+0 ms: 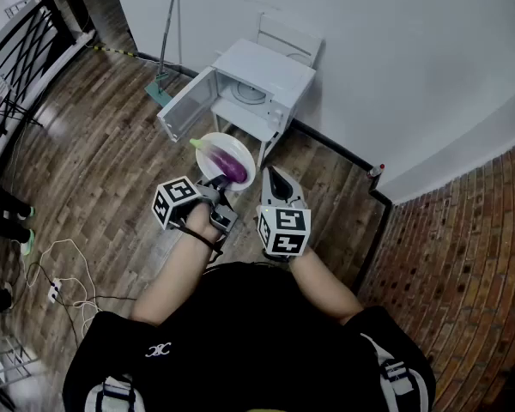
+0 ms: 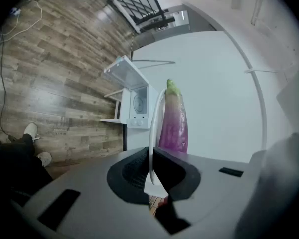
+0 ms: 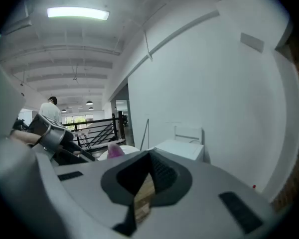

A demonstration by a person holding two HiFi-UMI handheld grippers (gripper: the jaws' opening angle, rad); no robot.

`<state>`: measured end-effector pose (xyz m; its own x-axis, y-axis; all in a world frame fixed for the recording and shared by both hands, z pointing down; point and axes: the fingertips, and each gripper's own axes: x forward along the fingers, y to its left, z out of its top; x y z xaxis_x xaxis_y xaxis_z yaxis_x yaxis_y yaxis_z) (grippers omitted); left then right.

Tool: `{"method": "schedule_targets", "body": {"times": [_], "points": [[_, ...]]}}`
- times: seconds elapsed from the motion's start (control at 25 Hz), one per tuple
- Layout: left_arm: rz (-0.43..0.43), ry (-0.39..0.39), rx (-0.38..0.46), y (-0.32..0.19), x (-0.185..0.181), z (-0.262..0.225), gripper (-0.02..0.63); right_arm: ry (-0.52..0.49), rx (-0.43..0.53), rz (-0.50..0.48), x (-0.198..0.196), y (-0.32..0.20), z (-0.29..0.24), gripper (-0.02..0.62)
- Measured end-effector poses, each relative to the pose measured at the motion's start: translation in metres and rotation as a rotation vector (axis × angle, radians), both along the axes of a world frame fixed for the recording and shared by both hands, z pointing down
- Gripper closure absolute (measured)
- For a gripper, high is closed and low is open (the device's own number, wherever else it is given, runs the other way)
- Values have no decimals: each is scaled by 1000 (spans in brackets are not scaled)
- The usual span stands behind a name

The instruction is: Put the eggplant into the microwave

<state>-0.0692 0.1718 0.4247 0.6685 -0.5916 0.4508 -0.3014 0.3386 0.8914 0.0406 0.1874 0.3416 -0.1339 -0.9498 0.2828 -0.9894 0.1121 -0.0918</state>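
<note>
- The left gripper (image 2: 150,166) is clamped on the rim of a plate (image 1: 208,144). The eggplant (image 1: 227,163) lies on that plate, in the air.
- The right gripper (image 3: 148,171) is closed and empty, beside the plate.
- The microwave (image 1: 257,84) stands ahead on the floor, a little apart, with its door (image 1: 187,103) already open.
- So pickup looks done. Left to do: carry the eggplant forward and set it inside.
</note>
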Motion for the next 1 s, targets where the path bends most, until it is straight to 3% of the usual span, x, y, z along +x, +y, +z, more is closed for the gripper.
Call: {"method": "schedule_targets", "body": {"times": [0.16,0.48,1.0], "points": [[-4,8,0,-2,1,0,589,-23,0,-46,-8,-2,2,588],[-1,12,-2,-7,-7,2,589,-17,7,-13,-14,-8,3,588],[12,-27,19,-13,-71,11,589,-11,-23,-45,-82,-15,10,588]]}}
